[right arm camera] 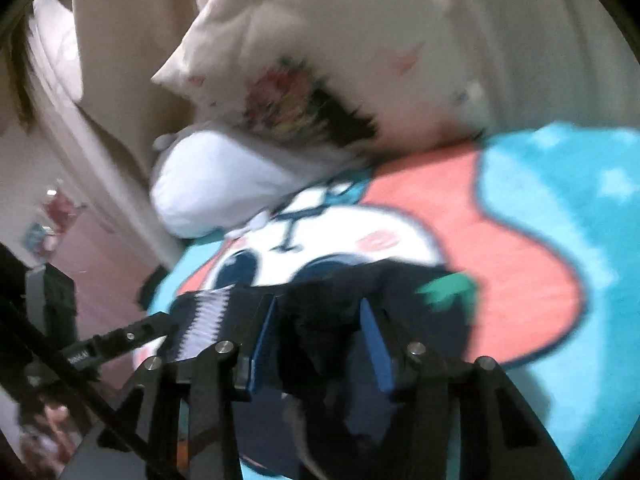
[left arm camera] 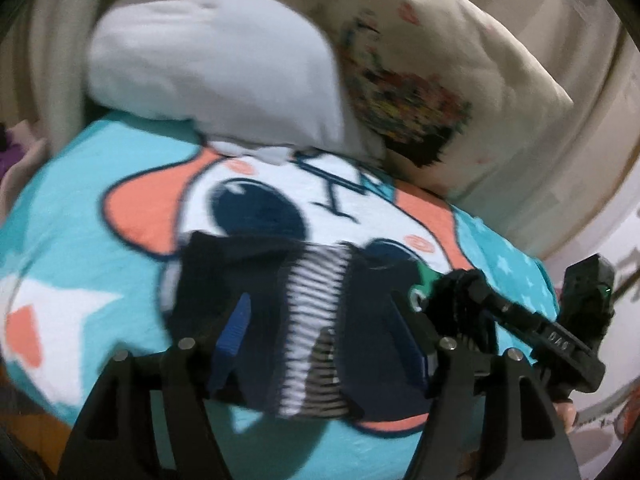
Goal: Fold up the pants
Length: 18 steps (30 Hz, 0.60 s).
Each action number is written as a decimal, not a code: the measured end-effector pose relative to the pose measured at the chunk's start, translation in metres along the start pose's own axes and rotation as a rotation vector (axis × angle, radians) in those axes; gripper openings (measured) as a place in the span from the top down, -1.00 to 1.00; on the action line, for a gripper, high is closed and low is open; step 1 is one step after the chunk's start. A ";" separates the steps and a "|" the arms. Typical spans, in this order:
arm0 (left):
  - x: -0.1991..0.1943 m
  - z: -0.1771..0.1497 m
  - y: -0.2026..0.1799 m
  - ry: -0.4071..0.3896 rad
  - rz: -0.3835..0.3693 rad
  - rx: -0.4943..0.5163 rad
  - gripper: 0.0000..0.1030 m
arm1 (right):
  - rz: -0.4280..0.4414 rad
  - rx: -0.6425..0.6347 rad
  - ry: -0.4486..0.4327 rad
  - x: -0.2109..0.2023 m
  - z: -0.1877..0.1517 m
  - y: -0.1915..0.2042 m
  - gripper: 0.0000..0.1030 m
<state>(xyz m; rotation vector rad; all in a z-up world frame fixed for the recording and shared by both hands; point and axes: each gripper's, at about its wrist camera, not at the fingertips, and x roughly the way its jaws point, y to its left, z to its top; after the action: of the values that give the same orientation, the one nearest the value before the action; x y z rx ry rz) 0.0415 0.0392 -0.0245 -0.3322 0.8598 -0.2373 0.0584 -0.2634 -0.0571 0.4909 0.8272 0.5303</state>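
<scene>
Small dark navy pants (left arm camera: 260, 280) with a black-and-white striped panel (left arm camera: 316, 304) lie bunched on a turquoise cartoon blanket (left arm camera: 80, 208). My left gripper (left arm camera: 320, 344) is open, its blue-padded fingers on either side of the striped part of the pants. My right gripper (right arm camera: 320, 340) is open too, with the dark cloth of the pants (right arm camera: 320, 320) between its fingers. The right gripper also shows in the left wrist view (left arm camera: 424, 300), close to the pants' right side. A green patch (right arm camera: 448, 292) shows on the pants. Both views are blurred.
A white pillow (left arm camera: 216, 64) and a cream pillow with a colourful print (left arm camera: 440, 80) lie at the head of the bed. Pale curtains (right arm camera: 120, 40) hang behind. The blanket's edge (right arm camera: 168, 280) falls off to the left in the right wrist view.
</scene>
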 end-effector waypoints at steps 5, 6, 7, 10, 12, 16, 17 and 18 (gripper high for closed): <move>-0.018 -0.001 0.043 -0.044 0.060 -0.088 -0.36 | 0.032 0.023 0.095 0.036 -0.013 0.000 0.04; -0.020 -0.001 0.049 -0.047 0.065 -0.102 -0.36 | 0.019 0.007 0.101 0.034 -0.012 0.005 0.04; -0.021 -0.001 0.057 -0.053 0.071 -0.125 -0.36 | 0.011 0.001 0.103 0.031 -0.010 0.007 0.04; -0.022 -0.004 0.079 -0.063 0.086 -0.181 -0.37 | -0.021 -0.053 0.047 0.005 -0.004 0.024 -0.02; -0.018 -0.007 0.086 -0.061 0.090 -0.205 -0.37 | -0.016 -0.085 0.011 -0.012 0.000 0.037 -0.17; -0.003 -0.017 0.090 -0.030 0.047 -0.210 -0.37 | 0.024 -0.160 0.041 -0.011 0.006 0.071 -0.30; 0.000 -0.019 0.091 -0.021 0.039 -0.209 -0.37 | 0.041 -0.172 0.066 -0.004 0.006 0.078 -0.31; 0.003 -0.021 0.091 -0.016 0.029 -0.211 -0.37 | 0.056 -0.181 0.097 0.006 0.007 0.086 -0.31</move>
<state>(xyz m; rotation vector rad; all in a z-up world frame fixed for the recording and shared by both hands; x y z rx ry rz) 0.0331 0.1185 -0.0739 -0.5167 0.8747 -0.1164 0.0457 -0.1958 -0.0054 0.3247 0.8511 0.6779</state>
